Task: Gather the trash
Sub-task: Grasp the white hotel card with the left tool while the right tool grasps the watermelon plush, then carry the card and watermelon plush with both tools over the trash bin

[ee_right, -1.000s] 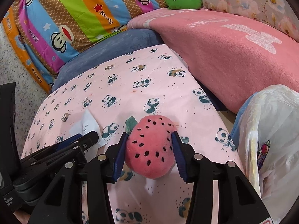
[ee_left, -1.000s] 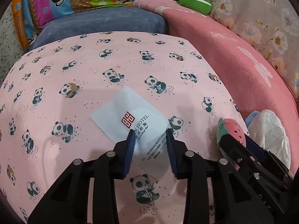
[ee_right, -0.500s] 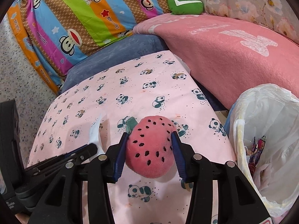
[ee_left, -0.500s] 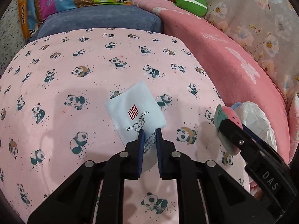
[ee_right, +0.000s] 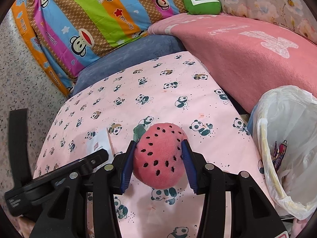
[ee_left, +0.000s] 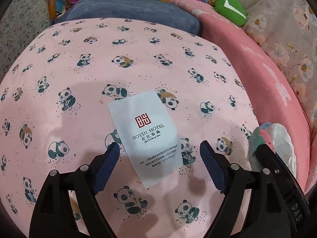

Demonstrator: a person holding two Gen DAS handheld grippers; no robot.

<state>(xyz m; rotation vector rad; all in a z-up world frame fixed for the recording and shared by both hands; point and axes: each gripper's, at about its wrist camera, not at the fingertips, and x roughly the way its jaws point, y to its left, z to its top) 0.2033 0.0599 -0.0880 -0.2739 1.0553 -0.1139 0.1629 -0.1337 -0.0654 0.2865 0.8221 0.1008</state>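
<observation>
Trash bag [ee_right: 287, 138], white plastic lining a bin just off the right edge of the panda-print pink sheet [ee_right: 158, 91], standing open with a coloured wrapper [ee_right: 280, 150] inside. Strawberry plush [ee_right: 160, 156], pink with black seeds, clamped between both blue pads of the right gripper [ee_right: 158, 148] above the sheet, near the bag. Hotel sachet [ee_left: 146, 136], flat and white, lying loose on the sheet between the spread jaws of the left gripper [ee_left: 159, 148], just sprung wide, pads clear of it.
</observation>
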